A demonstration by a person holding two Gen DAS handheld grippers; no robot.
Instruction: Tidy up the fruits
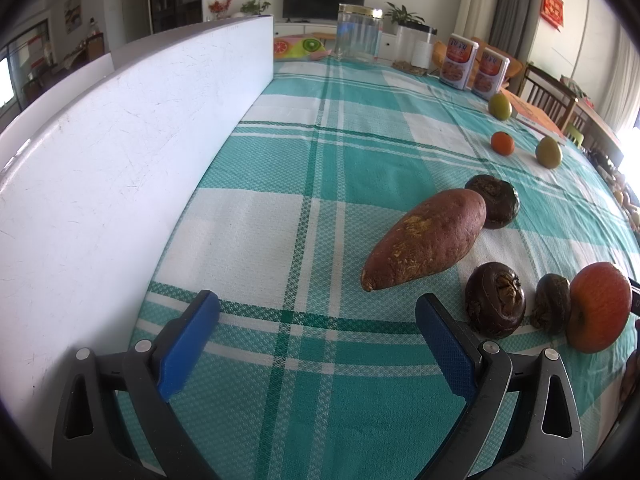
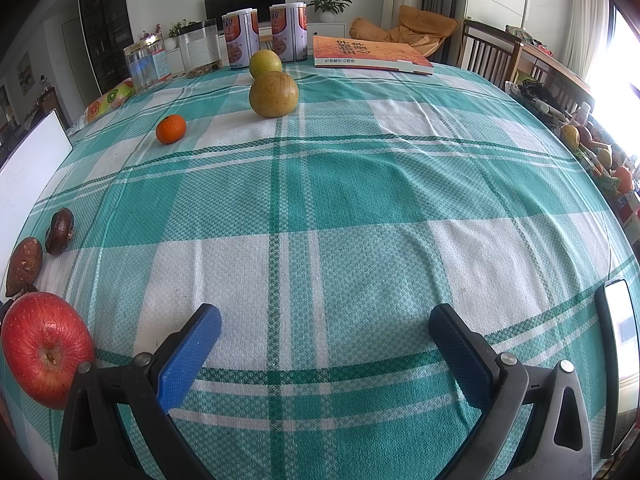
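On the teal-and-white checked tablecloth (image 1: 304, 184), a glossy red apple (image 2: 46, 348) with a dimpled stem end lies just left of the right gripper (image 2: 325, 330), fingers spread wide, holding nothing. Left gripper (image 1: 317, 318) gapes empty too, beside a white tray wall (image 1: 120, 168), facing a russet sweet potato (image 1: 426, 238).

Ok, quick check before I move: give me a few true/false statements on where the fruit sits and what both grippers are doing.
1. The left gripper holds the sweet potato. False: it is open and empty, the sweet potato lies ahead on the tablecloth.
2. The right gripper is open. True.
3. The red apple lies left of the right gripper. True.
4. The small orange sits in the glass jar. False: it lies on the cloth.
5. Two yellow-green fruits lie near the book. True.
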